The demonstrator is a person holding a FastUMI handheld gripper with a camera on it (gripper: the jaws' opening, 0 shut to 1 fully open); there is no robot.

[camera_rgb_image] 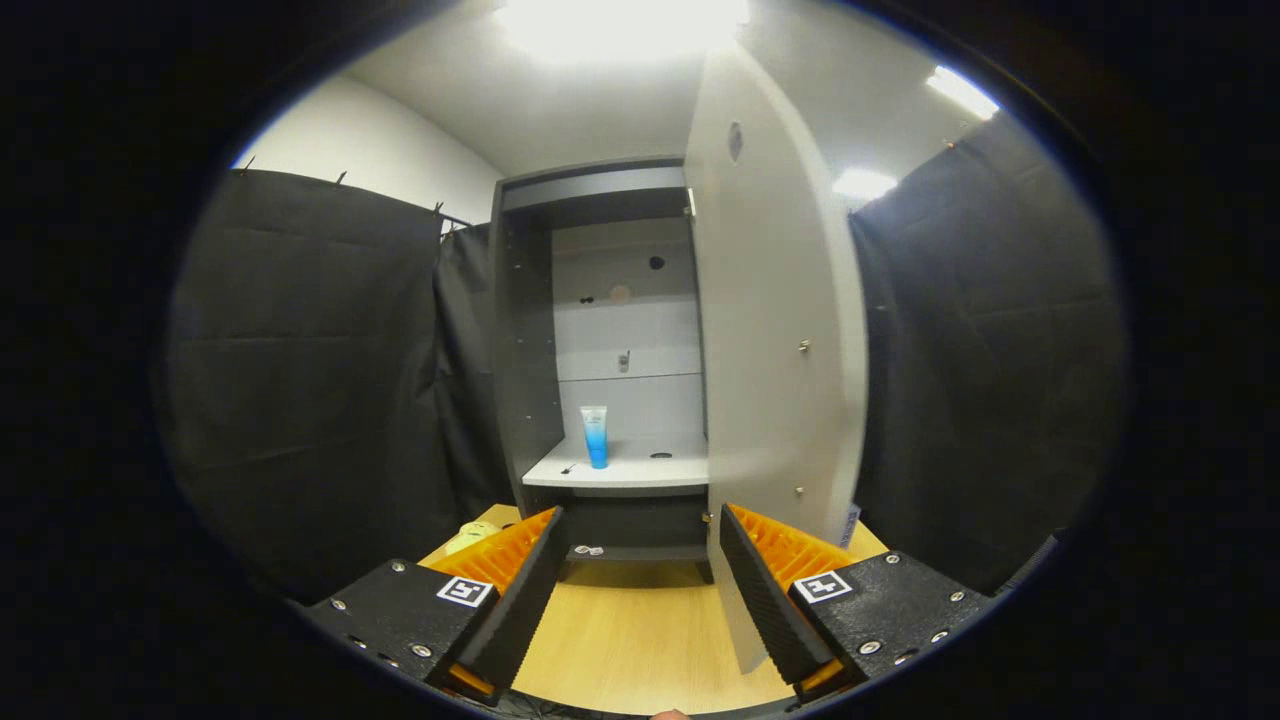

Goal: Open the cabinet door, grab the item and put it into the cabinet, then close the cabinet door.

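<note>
Black cloth walls hem in the wooden table [620,640] where I hold my claw [637,600] spread wide, gripping nothing. Beyond its fingers the cabinet [525,350] stands with its door [775,330] swung open, a blue tube [595,436] upright on the shelf [640,468] inside.

walls: black cloth [320,380], white above | tabletop [630,630]: light wood | ceiling lights [620,25]: on

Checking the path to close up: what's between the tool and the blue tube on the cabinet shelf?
Gripper view: open tool, bare wooden tabletop, then the shelf's front edge before the blue tube. Open door hangs right.
</note>
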